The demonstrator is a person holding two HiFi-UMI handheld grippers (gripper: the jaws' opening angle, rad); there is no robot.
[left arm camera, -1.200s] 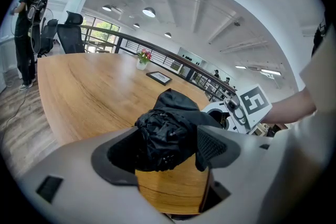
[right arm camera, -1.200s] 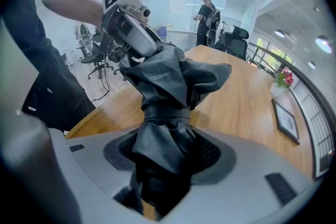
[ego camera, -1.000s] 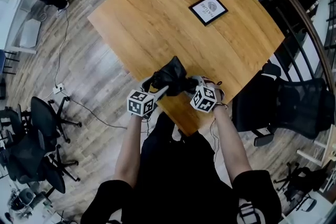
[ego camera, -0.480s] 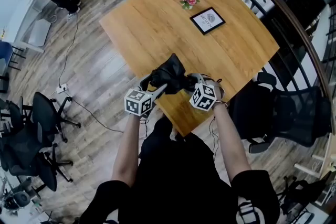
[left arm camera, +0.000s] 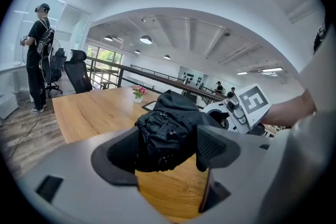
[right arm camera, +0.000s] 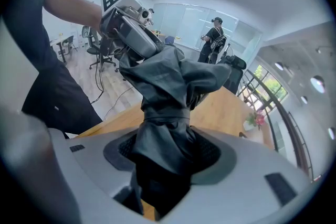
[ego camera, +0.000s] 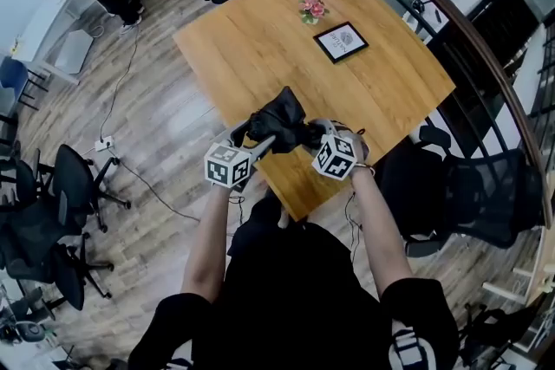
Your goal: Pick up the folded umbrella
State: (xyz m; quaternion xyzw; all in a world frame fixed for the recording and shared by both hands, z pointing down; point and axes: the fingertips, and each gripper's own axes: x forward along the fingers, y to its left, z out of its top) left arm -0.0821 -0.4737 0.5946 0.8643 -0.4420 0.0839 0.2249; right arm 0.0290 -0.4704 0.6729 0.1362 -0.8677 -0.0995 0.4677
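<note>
A black folded fabric umbrella is held just above the near corner of the light wooden table. The left gripper clamps its bunched canopy end and the right gripper its strapped end. It is likely light, soft-skinned and slippery, best squeezed around the stiff core.

Both bare forearms reach forward from short black sleeves, the left forearm and the right forearm drawing slightly together toward the wrists; the left gripper points inward to the right, its jaws pressed against one end of the folded umbrella; the right gripper points inward to the left and tilts downward, its jaws clamped on the other end; both marker cubes face upward.
</note>
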